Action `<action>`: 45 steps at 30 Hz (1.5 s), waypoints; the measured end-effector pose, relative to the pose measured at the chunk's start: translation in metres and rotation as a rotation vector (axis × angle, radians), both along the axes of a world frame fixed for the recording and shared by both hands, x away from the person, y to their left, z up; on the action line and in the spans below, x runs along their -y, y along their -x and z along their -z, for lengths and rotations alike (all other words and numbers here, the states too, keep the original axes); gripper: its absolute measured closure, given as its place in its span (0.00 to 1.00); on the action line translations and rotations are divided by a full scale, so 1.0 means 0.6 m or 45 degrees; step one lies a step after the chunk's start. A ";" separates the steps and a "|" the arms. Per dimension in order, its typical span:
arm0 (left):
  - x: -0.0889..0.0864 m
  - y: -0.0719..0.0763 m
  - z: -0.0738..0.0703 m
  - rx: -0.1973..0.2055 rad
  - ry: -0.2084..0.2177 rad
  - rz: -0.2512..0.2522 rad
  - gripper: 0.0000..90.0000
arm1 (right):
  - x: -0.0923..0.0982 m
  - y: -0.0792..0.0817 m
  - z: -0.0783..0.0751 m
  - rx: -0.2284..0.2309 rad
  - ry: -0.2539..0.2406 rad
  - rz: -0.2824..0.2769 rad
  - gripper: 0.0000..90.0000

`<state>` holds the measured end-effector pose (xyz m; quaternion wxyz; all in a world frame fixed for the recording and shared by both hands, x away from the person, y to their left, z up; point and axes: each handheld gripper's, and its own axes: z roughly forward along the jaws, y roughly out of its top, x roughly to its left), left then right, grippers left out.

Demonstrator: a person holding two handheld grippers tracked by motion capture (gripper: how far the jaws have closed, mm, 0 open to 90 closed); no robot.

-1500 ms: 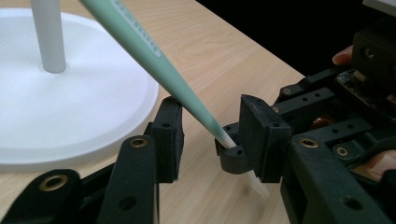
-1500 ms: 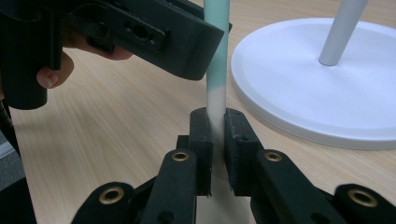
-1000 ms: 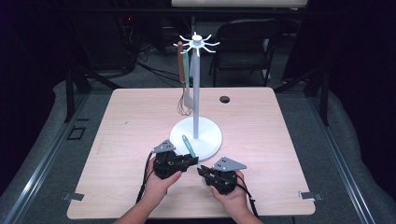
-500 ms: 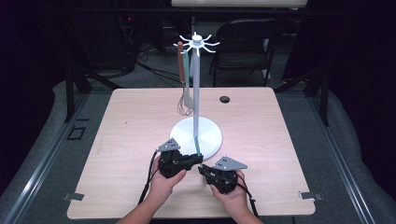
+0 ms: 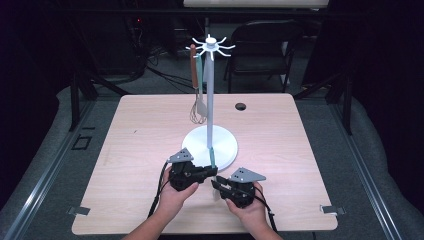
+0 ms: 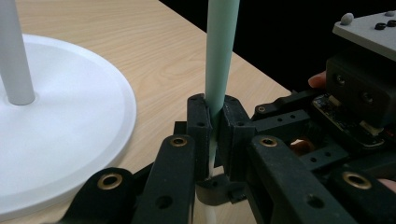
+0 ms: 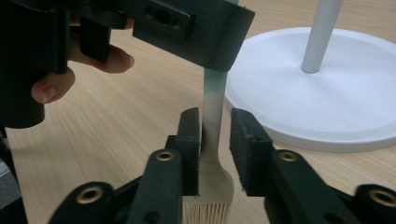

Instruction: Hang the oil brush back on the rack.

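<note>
Clamping the pale green handle of a basting brush [image 6: 219, 60], the left gripper [image 6: 215, 135] has its two black jaws pressed tight against the shaft from both sides, having just closed on it. In the left gripper view the handle rises steeply from between the pads, and the wooden table [image 6: 154, 51] runs behind it. In the right gripper view the brush [image 7: 212, 140] hangs head down: the green handle gives way to a cream neck that widens into the head, with pale bristles at the bottom edge of the picture. The right gripper [image 7: 215, 140] has just been opening; its jaws stand on either side of the neck, the left-hand pad touching or almost touching it and the right-hand pad clearly apart, so it has no hold.

From the high view both grippers sit close together near the front of the table, the left gripper [image 5: 192, 172] just in front of the round white base of the utensil stand [image 5: 210, 145], the right gripper [image 5: 227, 187] beside it. The brush [image 5: 212, 159] stands between them, leaning towards the stand's pole. A whisk [image 5: 196, 107] with a brown handle hangs from one of the stand's top hooks, at the far side.
</note>
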<state>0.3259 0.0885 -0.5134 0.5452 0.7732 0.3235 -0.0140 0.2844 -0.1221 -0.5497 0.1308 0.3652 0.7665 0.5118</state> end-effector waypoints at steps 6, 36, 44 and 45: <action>-0.003 -0.002 -0.009 0.010 -0.007 0.002 0.93 | 0.005 0.001 0.000 -0.009 -0.017 -0.025 0.66; 0.001 -0.059 -0.132 0.159 -0.072 0.082 0.93 | 0.034 0.002 0.000 0.005 -0.008 0.004 0.58; -0.004 -0.076 -0.180 0.204 -0.068 0.078 0.93 | 0.035 0.004 0.000 0.005 0.006 0.005 0.57; -0.005 -0.078 -0.184 0.205 -0.058 0.085 0.93 | 0.035 0.004 0.000 0.005 0.003 0.007 0.57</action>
